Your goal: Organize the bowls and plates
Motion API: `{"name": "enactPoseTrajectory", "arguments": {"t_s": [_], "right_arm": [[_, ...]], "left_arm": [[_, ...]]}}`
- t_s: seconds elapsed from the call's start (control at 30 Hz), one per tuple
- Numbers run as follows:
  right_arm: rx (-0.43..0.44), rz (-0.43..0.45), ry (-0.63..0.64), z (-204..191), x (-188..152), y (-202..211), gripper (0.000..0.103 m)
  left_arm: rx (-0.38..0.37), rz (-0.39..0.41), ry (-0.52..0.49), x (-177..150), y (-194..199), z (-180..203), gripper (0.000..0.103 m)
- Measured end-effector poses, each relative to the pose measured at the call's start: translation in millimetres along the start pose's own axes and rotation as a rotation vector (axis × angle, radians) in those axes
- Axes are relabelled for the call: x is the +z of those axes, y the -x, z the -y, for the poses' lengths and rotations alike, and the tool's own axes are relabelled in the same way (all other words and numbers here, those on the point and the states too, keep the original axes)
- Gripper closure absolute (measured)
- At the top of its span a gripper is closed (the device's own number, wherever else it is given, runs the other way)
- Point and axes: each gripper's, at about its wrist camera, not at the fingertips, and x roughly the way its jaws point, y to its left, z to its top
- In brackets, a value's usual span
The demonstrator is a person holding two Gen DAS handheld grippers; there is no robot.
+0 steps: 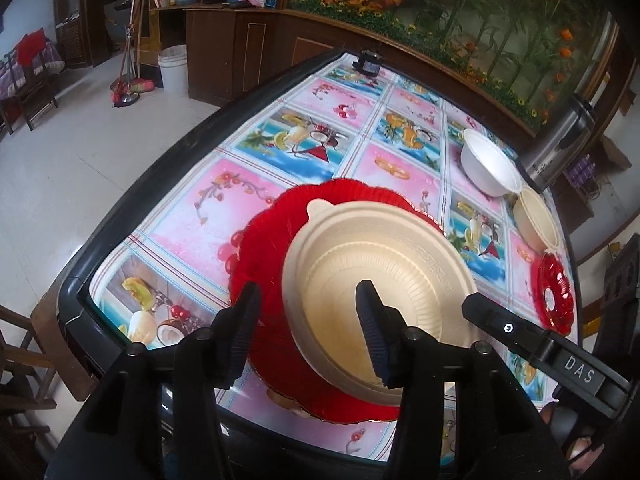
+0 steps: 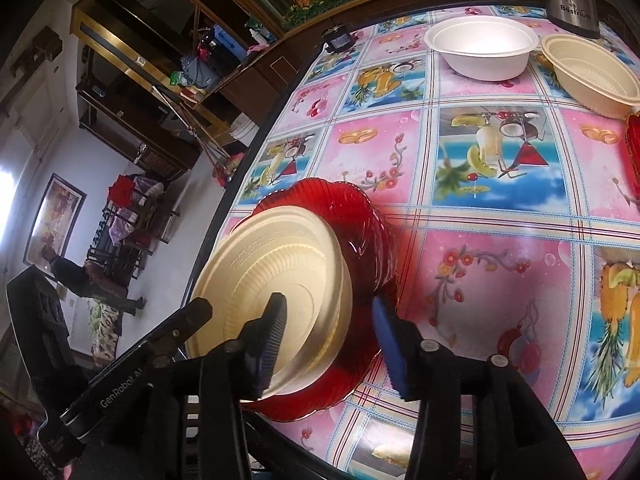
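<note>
1. While the beige bowl sits nested in the large red plate near the table's front-left edge, both grippers straddle its rim from opposite sides.
2. The left gripper stands partly open, one finger outside the bowl over the red plate and the other inside it; the pads do not seem to press the wall, so nothing is held.
3. The right gripper is likewise part open, its left finger inside the bowl and its right finger outside over the plate's edge, gripping nothing.
4. Judged from this, the bowl looks released onto the plate, and both hands are equally near it.
5. A white bowl, a second beige bowl and a small red plate lie well apart toward the far right, nearer the right hand, so a coming reach probably favours that side.
</note>
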Motion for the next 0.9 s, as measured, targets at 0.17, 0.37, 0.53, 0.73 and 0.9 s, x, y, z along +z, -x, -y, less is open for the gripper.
{"name": "enactPoseTrajectory", "arguments": {"t_s": [0.17,0.37,0.53,0.73,0.9], "right_arm": [[0.023,0.038,-0.022,6.3,2.2,13.9,0.048],[0.033,0.091,-0.075,28.2,6.5,38.7,0.042],[0.034,0.116,-0.128,52.4,9.6,52.8,0.042],[0.035,0.132,-0.172,82.4,22.5,73.0,0.042],[0.020,0.182,-0.133,98.2,64.3,104.9,0.042]], "left_arm": [[-0.007,0.043,0.028,10.2,11.4,-2.6,0.043],[-0.037,0.041,-0.009,30.7,15.5,14.2,0.042],[-0.097,-0.033,-0.069,42.0,1.6,48.5,0.041],[-0.153,-0.155,-0.120,61.1,-19.3,96.0,0.041],[-0.179,-0.221,-0.115,94.8,-38.3,149.3,0.041]]}}
